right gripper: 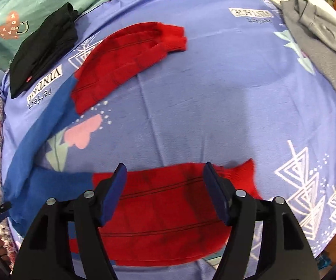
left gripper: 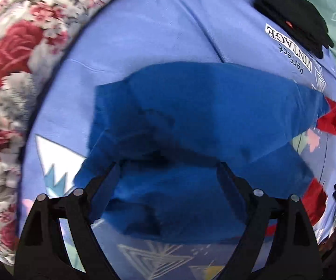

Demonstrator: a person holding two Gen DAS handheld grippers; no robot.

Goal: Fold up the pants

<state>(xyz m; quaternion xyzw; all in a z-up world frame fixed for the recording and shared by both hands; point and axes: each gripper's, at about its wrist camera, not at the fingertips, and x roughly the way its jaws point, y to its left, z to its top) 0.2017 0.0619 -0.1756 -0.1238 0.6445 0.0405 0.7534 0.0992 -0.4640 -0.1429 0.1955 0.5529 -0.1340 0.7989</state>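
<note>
The pants are blue at the waist and red on the lower legs, and lie spread on a lilac printed bedsheet. In the left wrist view the blue waist part [left gripper: 191, 121] is bunched just ahead of my left gripper [left gripper: 168, 165], which is open above it. In the right wrist view the near red leg [right gripper: 168, 212] lies under my right gripper [right gripper: 164, 172], which is open over it. The far red leg [right gripper: 126, 63] lies apart, curving up towards the right. The blue upper part [right gripper: 39, 144] runs along the left.
Folded black clothes [right gripper: 44, 49] lie at the far left on the sheet [right gripper: 214, 107]. A grey garment [right gripper: 319, 53] lies at the far right. A floral quilt [left gripper: 11, 93] borders the left side. A green pillow [right gripper: 16, 11] is at the back.
</note>
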